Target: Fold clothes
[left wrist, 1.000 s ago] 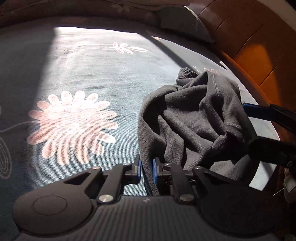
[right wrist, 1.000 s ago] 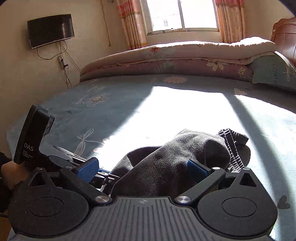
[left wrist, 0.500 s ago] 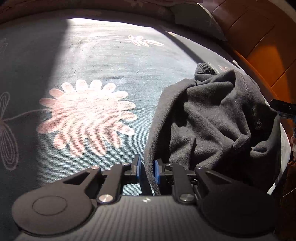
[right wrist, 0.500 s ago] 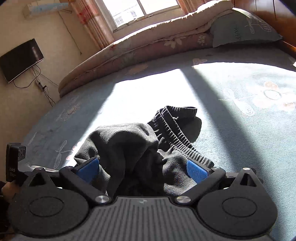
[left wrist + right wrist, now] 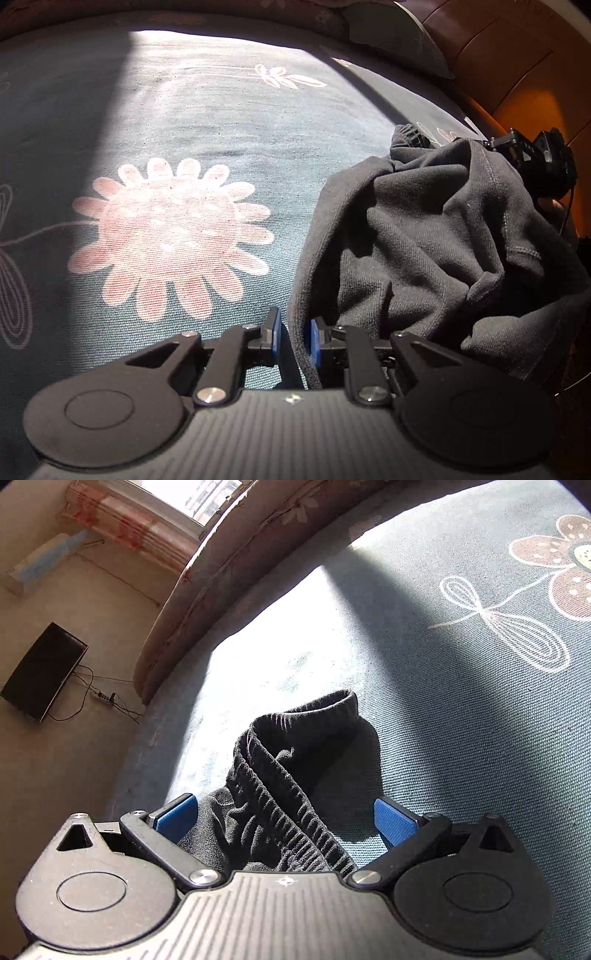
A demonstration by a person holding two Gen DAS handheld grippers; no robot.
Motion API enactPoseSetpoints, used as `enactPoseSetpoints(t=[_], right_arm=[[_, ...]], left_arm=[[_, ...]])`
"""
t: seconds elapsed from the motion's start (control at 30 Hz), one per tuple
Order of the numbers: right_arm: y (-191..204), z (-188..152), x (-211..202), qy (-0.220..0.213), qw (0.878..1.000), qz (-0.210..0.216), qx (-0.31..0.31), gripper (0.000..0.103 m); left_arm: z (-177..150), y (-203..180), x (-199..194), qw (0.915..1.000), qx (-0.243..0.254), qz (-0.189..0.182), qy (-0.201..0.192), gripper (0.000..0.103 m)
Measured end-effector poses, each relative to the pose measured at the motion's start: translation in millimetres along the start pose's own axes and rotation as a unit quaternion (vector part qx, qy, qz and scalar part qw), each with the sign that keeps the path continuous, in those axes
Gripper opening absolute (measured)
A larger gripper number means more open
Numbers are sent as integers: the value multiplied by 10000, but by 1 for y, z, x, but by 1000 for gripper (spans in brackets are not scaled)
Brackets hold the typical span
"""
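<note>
A dark grey garment (image 5: 436,251) lies bunched on the blue-grey flowered bedsheet (image 5: 207,122) at the right of the left wrist view. My left gripper (image 5: 294,341) is shut on a hanging edge of that cloth, which passes between its blue pads. In the right wrist view the garment's ribbed black waistband (image 5: 291,771) runs up from between the fingers. My right gripper (image 5: 286,818) is open, its blue pads wide apart on either side of the waistband. The right gripper's body (image 5: 543,162) shows behind the cloth pile in the left wrist view.
A rolled quilt (image 5: 236,550) lies along the far side of the bed. A wooden headboard (image 5: 517,66) and a pillow (image 5: 395,33) stand at the upper right. A wall television (image 5: 44,672) with trailing cables hangs beyond the bed edge.
The right gripper has tilted and swung down over the waistband, staying open. The left gripper keeps its hold and the garment has shifted slightly right.
</note>
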State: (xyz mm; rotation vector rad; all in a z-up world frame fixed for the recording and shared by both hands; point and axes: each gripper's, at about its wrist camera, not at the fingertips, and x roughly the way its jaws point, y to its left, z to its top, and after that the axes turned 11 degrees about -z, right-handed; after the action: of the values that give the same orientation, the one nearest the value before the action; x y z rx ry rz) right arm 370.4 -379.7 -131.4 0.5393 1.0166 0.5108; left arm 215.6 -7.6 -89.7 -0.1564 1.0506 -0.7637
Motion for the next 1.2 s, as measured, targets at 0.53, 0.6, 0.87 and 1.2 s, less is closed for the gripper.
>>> enactPoseSetpoints(t=[0.53,0.6,0.87,1.2], right_arm=[[-11,7,42,732,9929,584,732,28],[-5,-2,41,755,9940,579,533,28],[28,-17,32,505,9984,-94,-215,11],[53,-11,-64,-487,9837,-1508,-851,10]], left_arm=[[-3,7,-2,9996,-101,-208,-141,18],[-3,8,-2,9995,-103,-243,-148,18],[-1,7,-3,9996,-112,-214,-145,18],[2,-6,-4,9999,65,-9,-100,23]])
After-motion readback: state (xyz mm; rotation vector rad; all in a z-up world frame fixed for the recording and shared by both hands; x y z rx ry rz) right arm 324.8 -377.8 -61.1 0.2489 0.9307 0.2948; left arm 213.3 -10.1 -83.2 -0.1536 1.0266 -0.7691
